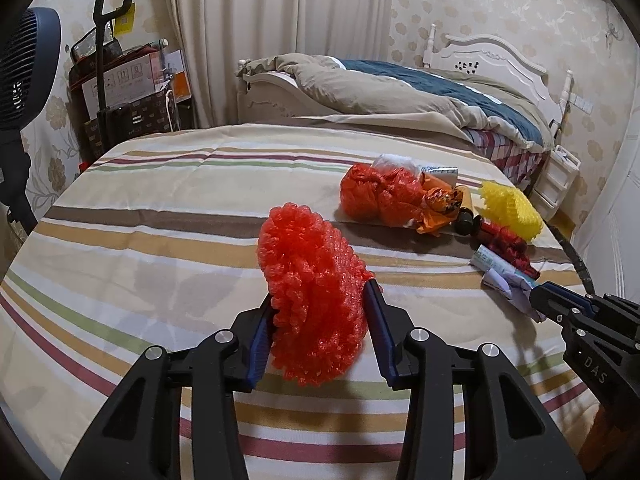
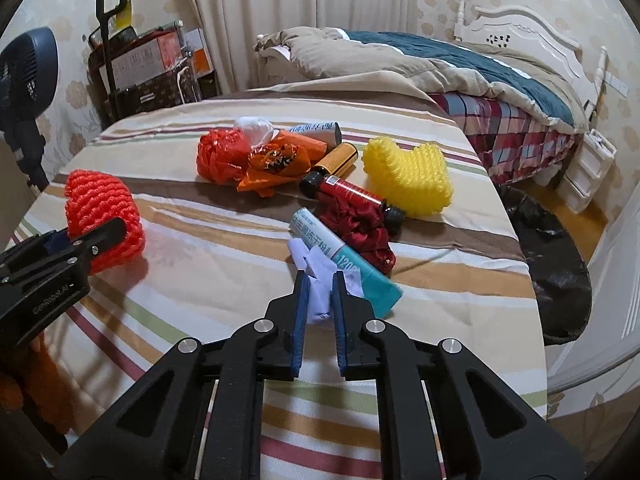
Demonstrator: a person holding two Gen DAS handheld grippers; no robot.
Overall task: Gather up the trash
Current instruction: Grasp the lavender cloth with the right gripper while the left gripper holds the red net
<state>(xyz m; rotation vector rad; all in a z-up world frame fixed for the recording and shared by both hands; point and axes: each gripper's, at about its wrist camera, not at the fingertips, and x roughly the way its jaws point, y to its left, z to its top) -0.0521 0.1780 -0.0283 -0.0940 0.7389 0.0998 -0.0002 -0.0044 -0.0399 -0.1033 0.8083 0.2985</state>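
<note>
Trash lies scattered over my striped tabletop [image 2: 168,160]. My left gripper [image 1: 320,320] has its jaws clamped on a red foam net [image 1: 312,280], lifted just off the cloth. My right gripper [image 2: 320,292] has its jaws squeezed together on a crumpled white paper [image 2: 320,280], which touches a teal tube [image 2: 344,256]. Beyond sit a yellow net [image 2: 412,180], red bottle [image 2: 348,192] and orange bags [image 2: 248,156].
</note>
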